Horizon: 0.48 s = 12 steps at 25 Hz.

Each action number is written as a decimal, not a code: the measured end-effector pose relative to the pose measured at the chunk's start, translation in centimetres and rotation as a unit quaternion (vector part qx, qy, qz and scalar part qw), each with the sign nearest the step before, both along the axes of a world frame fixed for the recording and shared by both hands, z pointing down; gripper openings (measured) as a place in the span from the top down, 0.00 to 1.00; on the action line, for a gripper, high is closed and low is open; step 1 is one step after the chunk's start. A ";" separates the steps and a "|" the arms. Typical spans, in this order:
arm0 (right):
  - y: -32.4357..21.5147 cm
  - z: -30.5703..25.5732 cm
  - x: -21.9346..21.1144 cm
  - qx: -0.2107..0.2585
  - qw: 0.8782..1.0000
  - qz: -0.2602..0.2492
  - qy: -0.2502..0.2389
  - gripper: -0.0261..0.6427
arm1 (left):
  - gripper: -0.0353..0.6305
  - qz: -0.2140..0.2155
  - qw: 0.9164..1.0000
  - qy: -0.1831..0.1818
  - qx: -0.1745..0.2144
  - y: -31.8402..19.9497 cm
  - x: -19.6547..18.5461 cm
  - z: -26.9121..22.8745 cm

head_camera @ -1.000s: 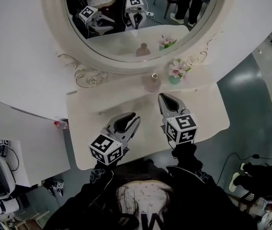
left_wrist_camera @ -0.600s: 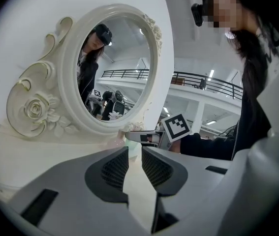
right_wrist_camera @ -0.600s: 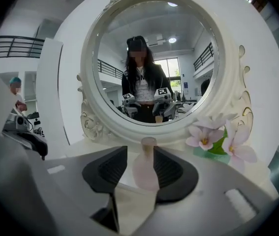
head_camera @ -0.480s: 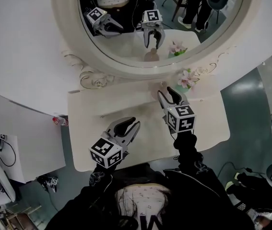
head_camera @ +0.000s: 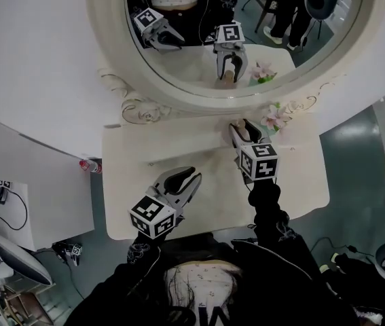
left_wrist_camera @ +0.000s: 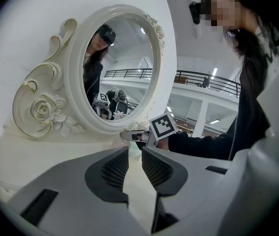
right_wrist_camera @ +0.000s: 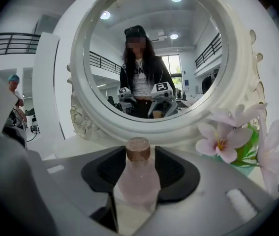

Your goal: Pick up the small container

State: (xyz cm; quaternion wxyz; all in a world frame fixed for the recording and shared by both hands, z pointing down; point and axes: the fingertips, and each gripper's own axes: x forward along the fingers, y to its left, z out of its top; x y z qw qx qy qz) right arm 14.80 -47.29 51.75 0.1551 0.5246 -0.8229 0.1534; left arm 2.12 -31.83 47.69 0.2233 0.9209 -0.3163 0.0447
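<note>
**Right tool spread around the small container, before the grip**

Right tool (head_camera: 243,125) has just been opening its jaws, which stand wide apart. The small container (right_wrist_camera: 138,178), a pale pink, copper-capped bottle, is upright between them. The pads flank its body closely on both sides, and no pressing contact is evident. The container stands at the back of the worktop (head_camera: 178,158), close before the ornate mirror frame (right_wrist_camera: 237,58). A sprig of pink flowers (right_wrist_camera: 223,140) is just beside it on the right. Left tool (left_wrist_camera: 135,151) has its jaws together on nothing and hangs over the near part of the worktop, well apart from the container.

Likely hazards, as judged from this arrangement:

- **Tipping:** the bottle is slim and tall for its base. If the jaws close off-centre, one pad would meet it first and could tip it or push it against the mirror frame.
- **Slipping:** its body tapers toward the neck and looks smooth. A grip taken on the taper could slide off as the container is lifted.
- **Snagging:** any drift to the right during closing or lifting could catch the flowers.
</note>
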 end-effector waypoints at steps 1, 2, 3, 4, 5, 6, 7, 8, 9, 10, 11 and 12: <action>-0.1 0.1 -0.1 -0.001 1.000 -0.001 0.001 0.69 | 0.85 -0.001 1.000 -0.001 0.000 0.0 0.0 0.0; -0.2 0.2 -0.1 -0.001 1.000 -0.003 0.001 0.69 | 0.85 -0.002 1.000 -0.001 0.000 0.0 -0.1 0.0; -0.2 0.3 -0.2 -0.001 1.000 -0.004 0.002 0.69 | 0.85 -0.003 1.000 -0.002 0.000 0.0 -0.1 0.0; -0.3 0.4 -0.3 -0.002 1.000 -0.006 0.004 0.69 | 0.85 -0.003 1.000 -0.003 -0.001 0.1 0.0 0.0; -0.3 0.5 -0.3 -0.002 1.000 -0.008 0.007 0.69 | 0.85 -0.003 1.000 -0.004 -0.001 0.1 0.0 0.0; -0.3 0.5 -0.4 -0.001 1.000 -0.009 0.009 0.69 | 0.85 -0.003 1.000 -0.004 -0.001 0.2 0.0 0.0; -0.3 0.5 -0.4 0.000 1.000 -0.010 0.011 0.69 | 0.85 -0.003 1.000 -0.005 0.000 0.2 0.1 0.0; -0.4 0.5 -0.4 0.001 1.000 -0.010 0.013 0.69 | 0.85 -0.003 1.000 -0.006 0.000 0.3 0.1 0.0; -0.4 0.5 -0.3 0.003 1.000 -0.010 0.013 0.69 | 0.85 -0.003 1.000 -0.007 0.000 0.3 0.1 0.0; -0.4 0.4 -0.4 0.005 1.000 -0.011 0.014 0.69 | 0.85 -0.003 1.000 -0.008 0.000 0.4 0.2 0.0; -0.4 0.3 -0.4 0.007 1.000 -0.013 0.015 0.70 | 0.85 -0.003 1.000 -0.009 0.001 0.4 0.2 0.0; -0.4 0.3 -0.4 0.009 1.000 -0.014 0.015 0.71 | 0.85 -0.003 1.000 -0.009 0.001 0.4 0.2 0.0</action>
